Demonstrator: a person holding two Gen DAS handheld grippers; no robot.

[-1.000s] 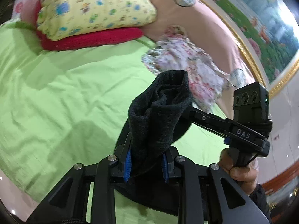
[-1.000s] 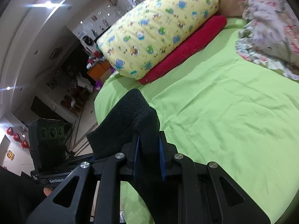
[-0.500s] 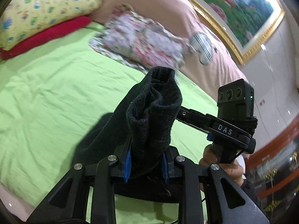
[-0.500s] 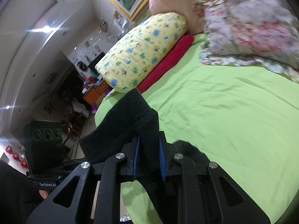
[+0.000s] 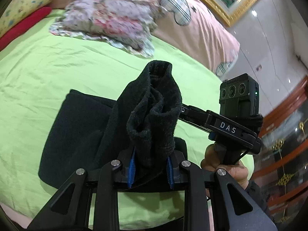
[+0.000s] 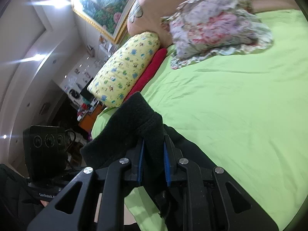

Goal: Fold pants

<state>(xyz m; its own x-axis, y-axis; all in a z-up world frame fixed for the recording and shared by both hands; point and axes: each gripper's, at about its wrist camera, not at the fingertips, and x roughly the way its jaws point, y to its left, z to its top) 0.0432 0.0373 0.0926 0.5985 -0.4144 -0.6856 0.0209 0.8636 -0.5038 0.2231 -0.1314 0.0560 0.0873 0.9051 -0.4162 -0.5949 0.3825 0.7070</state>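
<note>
left wrist view: nearest to us, our left gripper (image 5: 151, 170) is clenched on a bunched end of the black pants (image 5: 154, 113), the thick dark fabric squeezed between its 2 blue pads (image 5: 131, 170) and standing up above them in a rumpled, tube-like fold. below and to the left of that fold, more of the pants lies flat on the green bedsheet (image 5: 57, 65) as a broad dark panel. just to the right we see our right hand (image 5: 225, 161) wrapped round the handle of the other black tool, which carries a small camera block on top.

right wrist view: our right gripper (image 6: 153, 165) is likewise clamped on the pants (image 6: 134, 123), a folded thickness of the fabric pinched between its blue pads (image 6: 167, 170) and rising above them, with more cloth trailing down under the frame near the bed's edge. at the lower left a dark sleeve and the other tool's camera block show.

farther out, the bedsheet (image 6: 231, 115) stretches away with light creases. on it lies a floral garment (image 6: 215, 30), blurred, well apart from the pants. a yellow patterned pillow (image 6: 125, 69) rests on a red cushion (image 6: 152, 67) at the far side, beside a pink headboard (image 5: 202, 30). above hangs a gold-framed painting (image 6: 100, 5).
</note>
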